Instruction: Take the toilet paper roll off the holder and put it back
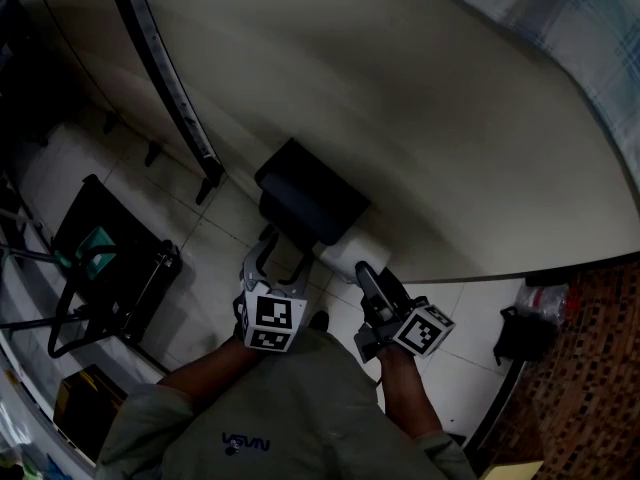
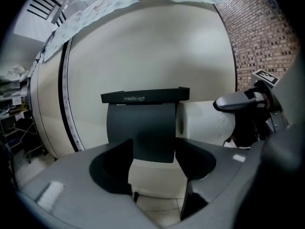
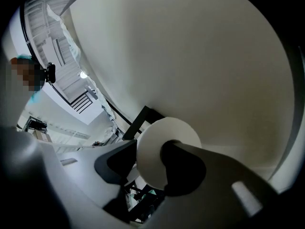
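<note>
A black holder (image 1: 308, 206) with a flat lid (image 2: 145, 96) is fixed to the cream wall. The white toilet paper roll (image 1: 347, 254) lies level just right of the holder (image 2: 143, 125), with its cored end face toward it. My right gripper (image 1: 362, 272) comes at the roll (image 2: 206, 121) from the right and is shut across its width, with one finger (image 2: 234, 101) lying on top. In the right gripper view the roll's round end (image 3: 164, 131) fills the gap of that gripper (image 3: 150, 168). My left gripper (image 1: 270, 260) is open just in front of the holder, with nothing in its gap (image 2: 153, 168).
A black strip (image 1: 165, 78) runs up the cream wall left of the holder. A black wire rack (image 1: 105, 268) stands on the tiled floor at the left. A dark bag (image 1: 525, 333) sits on the floor at the right, by a brick surface (image 2: 267, 37).
</note>
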Tool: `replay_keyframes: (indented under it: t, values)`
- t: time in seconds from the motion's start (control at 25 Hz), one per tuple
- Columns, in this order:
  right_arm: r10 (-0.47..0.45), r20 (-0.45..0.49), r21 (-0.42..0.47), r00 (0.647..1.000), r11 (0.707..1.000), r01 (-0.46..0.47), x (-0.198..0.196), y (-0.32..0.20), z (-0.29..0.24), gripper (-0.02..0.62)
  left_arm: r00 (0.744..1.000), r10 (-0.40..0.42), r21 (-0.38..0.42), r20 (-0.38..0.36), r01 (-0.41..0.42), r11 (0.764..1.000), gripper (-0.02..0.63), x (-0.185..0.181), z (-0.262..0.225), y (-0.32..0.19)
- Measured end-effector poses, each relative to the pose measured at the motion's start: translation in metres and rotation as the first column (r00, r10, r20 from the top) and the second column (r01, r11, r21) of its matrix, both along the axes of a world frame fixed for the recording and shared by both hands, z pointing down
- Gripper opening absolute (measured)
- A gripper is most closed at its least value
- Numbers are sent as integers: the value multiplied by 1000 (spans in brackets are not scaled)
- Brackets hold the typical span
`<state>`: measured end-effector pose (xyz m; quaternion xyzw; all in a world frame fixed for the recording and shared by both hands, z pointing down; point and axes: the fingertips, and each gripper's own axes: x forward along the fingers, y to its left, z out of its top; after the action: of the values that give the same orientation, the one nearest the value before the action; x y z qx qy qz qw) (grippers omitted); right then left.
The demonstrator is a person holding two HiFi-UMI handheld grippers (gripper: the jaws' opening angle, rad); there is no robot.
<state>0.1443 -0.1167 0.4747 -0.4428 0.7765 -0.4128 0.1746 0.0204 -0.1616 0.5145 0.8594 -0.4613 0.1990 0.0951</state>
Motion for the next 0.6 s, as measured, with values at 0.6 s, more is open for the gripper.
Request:
replay_keyframes:
  t: [0.6]
  values:
    - [-18, 23, 5, 1000, 1000, 18, -18, -21, -1, 164, 999, 40, 23, 25, -40, 999, 273, -1, -6, 0]
